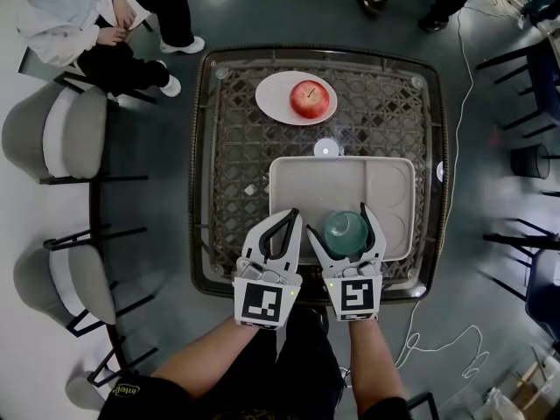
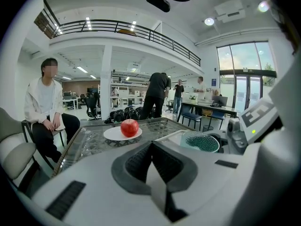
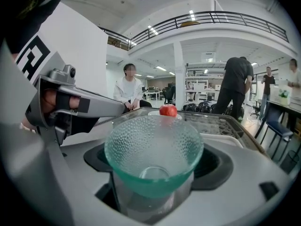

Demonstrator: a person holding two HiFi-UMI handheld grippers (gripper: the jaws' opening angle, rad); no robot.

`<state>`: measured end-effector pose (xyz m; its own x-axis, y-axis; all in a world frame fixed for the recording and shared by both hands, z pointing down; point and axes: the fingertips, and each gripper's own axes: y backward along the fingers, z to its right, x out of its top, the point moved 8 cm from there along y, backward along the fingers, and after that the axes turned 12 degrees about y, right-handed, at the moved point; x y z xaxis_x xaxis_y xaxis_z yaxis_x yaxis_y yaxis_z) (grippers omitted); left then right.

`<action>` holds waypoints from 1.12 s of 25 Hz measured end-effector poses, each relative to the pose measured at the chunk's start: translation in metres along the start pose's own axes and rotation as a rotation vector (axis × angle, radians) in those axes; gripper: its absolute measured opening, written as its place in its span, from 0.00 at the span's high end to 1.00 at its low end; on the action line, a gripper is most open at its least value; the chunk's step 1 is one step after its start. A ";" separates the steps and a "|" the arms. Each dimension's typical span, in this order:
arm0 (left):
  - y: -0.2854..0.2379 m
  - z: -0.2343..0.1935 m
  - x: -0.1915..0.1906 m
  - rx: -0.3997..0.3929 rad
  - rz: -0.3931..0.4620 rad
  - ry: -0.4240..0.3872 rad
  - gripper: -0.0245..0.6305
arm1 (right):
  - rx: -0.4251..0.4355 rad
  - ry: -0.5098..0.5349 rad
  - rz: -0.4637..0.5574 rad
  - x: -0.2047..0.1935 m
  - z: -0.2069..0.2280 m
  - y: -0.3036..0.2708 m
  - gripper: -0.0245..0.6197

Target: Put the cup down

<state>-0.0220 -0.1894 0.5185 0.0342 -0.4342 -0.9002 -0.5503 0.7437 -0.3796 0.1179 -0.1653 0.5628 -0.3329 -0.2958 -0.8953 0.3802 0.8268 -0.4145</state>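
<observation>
1. The cup (image 1: 346, 232) stands upright on the tray (image 1: 302, 182), near its front edge, right between the right gripper's (image 1: 343, 222) jaws.
2. Those jaws are spread wide and clear of the glass on both sides: released.
3. The left gripper (image 1: 288, 218), just beside, is clenched on nothing.

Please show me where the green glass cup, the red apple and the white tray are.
green glass cup (image 1: 346, 232): head view, inside of its bowl.
red apple (image 1: 309, 98): head view, middle of its top.
white tray (image 1: 324, 186): head view, bare floor of its large compartment.
</observation>
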 end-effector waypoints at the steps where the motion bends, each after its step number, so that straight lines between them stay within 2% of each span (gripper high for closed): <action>1: 0.000 0.000 0.000 0.002 -0.003 0.007 0.96 | 0.001 0.000 -0.001 -0.001 0.000 0.001 0.28; 7: 0.005 0.005 0.007 -0.004 0.007 0.007 0.96 | -0.009 -0.013 -0.008 -0.002 -0.002 0.008 0.28; 15: 0.017 0.017 0.022 -0.006 0.006 0.025 0.96 | -0.034 -0.010 0.016 0.019 -0.001 0.032 0.28; 28: 0.051 0.040 0.065 -0.046 0.049 -0.003 0.96 | -0.110 -0.034 0.077 0.077 0.003 0.087 0.28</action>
<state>-0.0142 -0.1590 0.4324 0.0094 -0.3963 -0.9181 -0.5888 0.7399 -0.3254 0.1278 -0.1180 0.4570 -0.2763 -0.2444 -0.9295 0.3054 0.8947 -0.3261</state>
